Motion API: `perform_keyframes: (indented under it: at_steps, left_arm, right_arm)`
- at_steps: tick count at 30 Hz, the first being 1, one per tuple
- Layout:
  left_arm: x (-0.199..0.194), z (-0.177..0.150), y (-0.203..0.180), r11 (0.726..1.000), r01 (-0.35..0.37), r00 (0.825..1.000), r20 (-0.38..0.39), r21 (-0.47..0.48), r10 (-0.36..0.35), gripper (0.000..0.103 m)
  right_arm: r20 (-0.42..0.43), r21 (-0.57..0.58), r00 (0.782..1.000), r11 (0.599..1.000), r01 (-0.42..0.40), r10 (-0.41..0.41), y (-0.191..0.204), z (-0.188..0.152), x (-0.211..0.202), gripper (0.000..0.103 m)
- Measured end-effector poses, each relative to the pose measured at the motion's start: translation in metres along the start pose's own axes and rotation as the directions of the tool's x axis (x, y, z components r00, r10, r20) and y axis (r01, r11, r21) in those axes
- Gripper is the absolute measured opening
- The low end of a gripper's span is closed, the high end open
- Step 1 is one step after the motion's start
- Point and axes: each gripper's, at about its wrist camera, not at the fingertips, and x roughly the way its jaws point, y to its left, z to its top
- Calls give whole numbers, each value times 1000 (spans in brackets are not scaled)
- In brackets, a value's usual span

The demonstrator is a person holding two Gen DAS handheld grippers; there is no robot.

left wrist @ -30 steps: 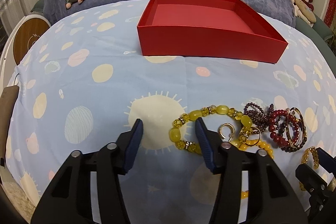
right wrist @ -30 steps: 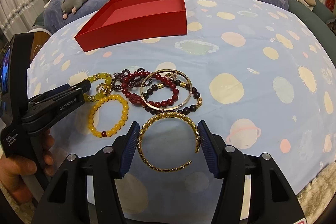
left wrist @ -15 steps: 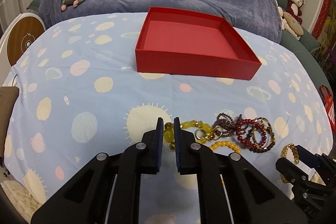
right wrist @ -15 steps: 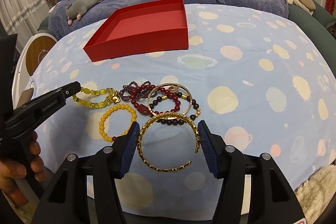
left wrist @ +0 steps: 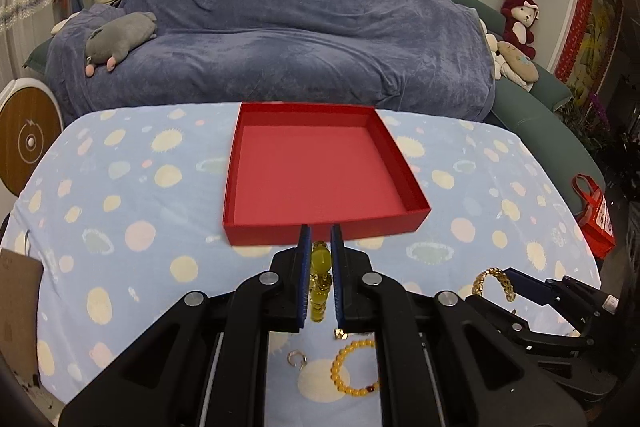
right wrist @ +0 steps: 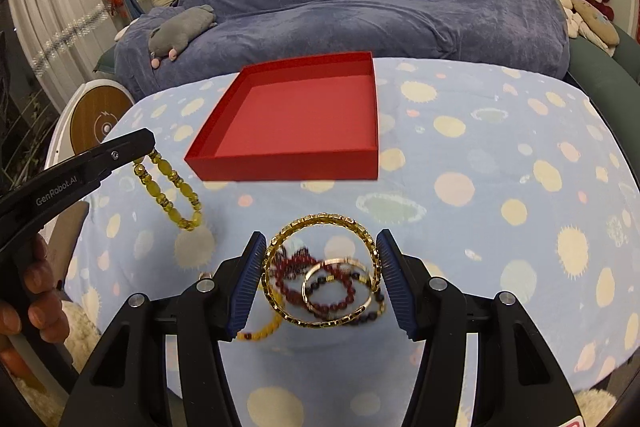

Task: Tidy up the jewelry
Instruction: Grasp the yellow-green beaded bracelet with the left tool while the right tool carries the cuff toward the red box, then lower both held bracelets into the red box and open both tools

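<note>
My left gripper [left wrist: 320, 233] is shut on a yellow-green bead bracelet [left wrist: 321, 261], held in the air just short of the near wall of the red box [left wrist: 320, 227]. In the right wrist view the bracelet [right wrist: 170, 187] hangs from the left gripper [right wrist: 148, 143], left of the red box [right wrist: 288, 163]. My right gripper [right wrist: 321, 243] is shut on a gold chain bangle [right wrist: 324, 221], lifted above the pile of red and dark bead bracelets [right wrist: 320, 287]. The bangle also shows in the left wrist view [left wrist: 494, 277].
An orange bead bracelet [left wrist: 354, 373] and a small ring [left wrist: 297, 359] lie on the spotted blue tablecloth [left wrist: 120, 211]. A sofa under a blue cover [left wrist: 280, 47] with a grey plush toy [left wrist: 120, 41] stands behind the table. A red bag [left wrist: 596, 219] sits at the right.
My left gripper shut on the yellow-green bracelet and lifted it toward the red box. My right gripper closed on the gold bangle and raised it off the cloth.
</note>
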Motion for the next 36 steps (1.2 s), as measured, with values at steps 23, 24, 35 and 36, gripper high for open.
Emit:
perform_keyframes:
  at_steps: [23, 24, 35, 36]
  left_arm:
    - [180, 139, 41, 1000, 4, 1000, 0, -17, -4, 2]
    - [185, 139, 43, 1000, 3, 1000, -6, -14, -3, 2]
    - [196, 120, 62, 995, -77, 997, -28, -62, 75, 46]
    - [193, 116, 63, 995, -75, 997, -31, -64, 73, 46]
  right_arm:
    - [-62, -41, 998, 999, 12, -15, -12, 185, 188, 55]
    - [-70, -44, 997, 999, 15, -18, -12, 187, 194, 56]
    - [-66, -11, 997, 999, 33, -33, -19, 187, 203, 63]
    - [-63, -5, 998, 1000, 27, -27, -20, 185, 198, 63]
